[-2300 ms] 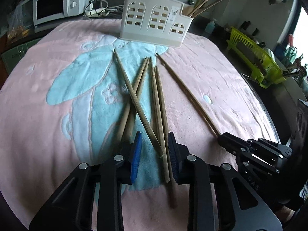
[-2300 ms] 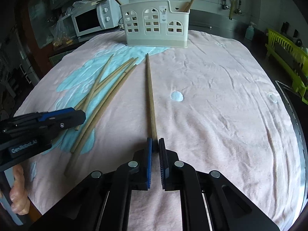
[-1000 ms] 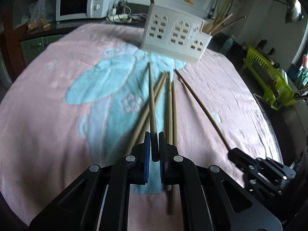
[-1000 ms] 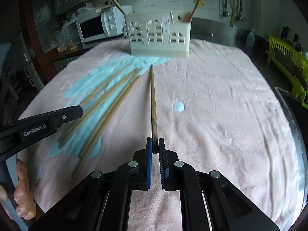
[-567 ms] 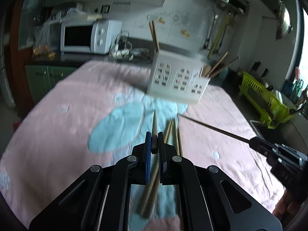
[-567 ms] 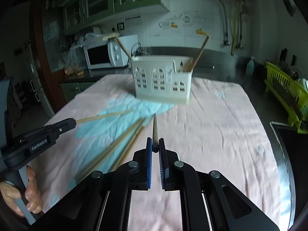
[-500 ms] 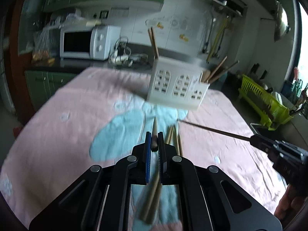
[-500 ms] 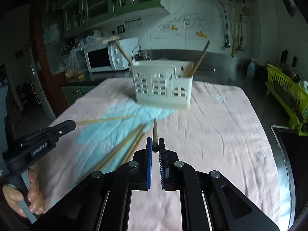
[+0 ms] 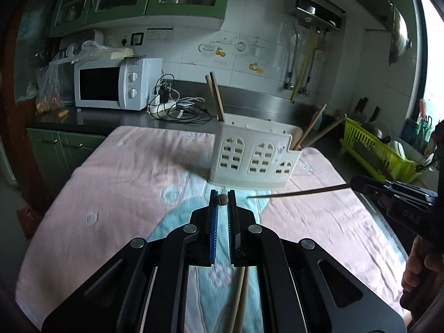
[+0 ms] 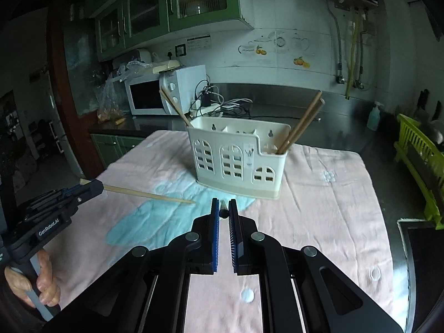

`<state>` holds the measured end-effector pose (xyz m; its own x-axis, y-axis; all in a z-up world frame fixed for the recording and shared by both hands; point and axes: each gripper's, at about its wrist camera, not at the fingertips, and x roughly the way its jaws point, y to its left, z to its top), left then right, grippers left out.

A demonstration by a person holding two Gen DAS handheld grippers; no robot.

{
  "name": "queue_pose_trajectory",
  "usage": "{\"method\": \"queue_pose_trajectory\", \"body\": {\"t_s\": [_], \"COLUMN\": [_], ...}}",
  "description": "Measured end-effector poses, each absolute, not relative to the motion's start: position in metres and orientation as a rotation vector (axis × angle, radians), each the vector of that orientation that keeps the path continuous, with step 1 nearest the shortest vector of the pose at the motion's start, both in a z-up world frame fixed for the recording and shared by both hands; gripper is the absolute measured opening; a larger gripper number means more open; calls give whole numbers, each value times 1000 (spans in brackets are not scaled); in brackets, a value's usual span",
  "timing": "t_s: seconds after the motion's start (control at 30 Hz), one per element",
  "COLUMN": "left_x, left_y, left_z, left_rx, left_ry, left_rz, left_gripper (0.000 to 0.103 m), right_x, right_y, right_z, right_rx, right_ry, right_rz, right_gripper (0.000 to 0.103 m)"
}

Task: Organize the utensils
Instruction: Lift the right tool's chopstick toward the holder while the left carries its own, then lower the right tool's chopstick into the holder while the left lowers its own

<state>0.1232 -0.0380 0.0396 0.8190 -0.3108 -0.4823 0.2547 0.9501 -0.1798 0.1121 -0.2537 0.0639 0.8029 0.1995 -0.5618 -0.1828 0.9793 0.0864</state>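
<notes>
we hold one chopstick in each gripper: left gripper (image 9: 222, 200) pinching a chopstick (image 10: 149, 194), right gripper (image 10: 223, 208) pinching another (image 9: 298, 193), each by its thick end, tips forward, above the desk (image 9: 125, 180). the holder (image 9: 254, 158) stands far centre; lifted thus, each should drop in tip-first.

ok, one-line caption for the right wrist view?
Right gripper and left gripper each hold one chopstick above the pink towel, facing the white utensil holder.
</notes>
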Motion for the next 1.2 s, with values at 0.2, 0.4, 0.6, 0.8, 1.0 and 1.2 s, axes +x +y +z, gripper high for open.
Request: {"method": "queue_pose_trajectory", "body": {"t_s": [0.2, 0.4, 0.6, 0.8, 1.0, 1.2], "left_x": [144, 158, 164, 172, 191, 223], "left_y": [-41, -48, -64, -77, -83, -90], "left_z": [71, 100, 136, 179, 225, 250], "left_rx": [-85, -71, -33, -9, -25, -34], "left_ry": [549, 550, 509, 431, 354, 304], "left_rz": [-331, -365, -393, -393, -382, -345], "left_gripper": [5, 5, 5, 5, 5, 5], "right_x": [127, 136, 147, 158, 176, 205], "right_y": [-260, -265, -272, -278, -287, -294], "right_z": [88, 115, 153, 196, 241, 264], "right_rx": [3, -40, -80, -97, -85, -66], "right_ry": [602, 600, 580, 534, 472, 427], "right_rz": [224, 239, 242, 237, 221, 190], "right_gripper": [7, 7, 7, 7, 7, 7]}}
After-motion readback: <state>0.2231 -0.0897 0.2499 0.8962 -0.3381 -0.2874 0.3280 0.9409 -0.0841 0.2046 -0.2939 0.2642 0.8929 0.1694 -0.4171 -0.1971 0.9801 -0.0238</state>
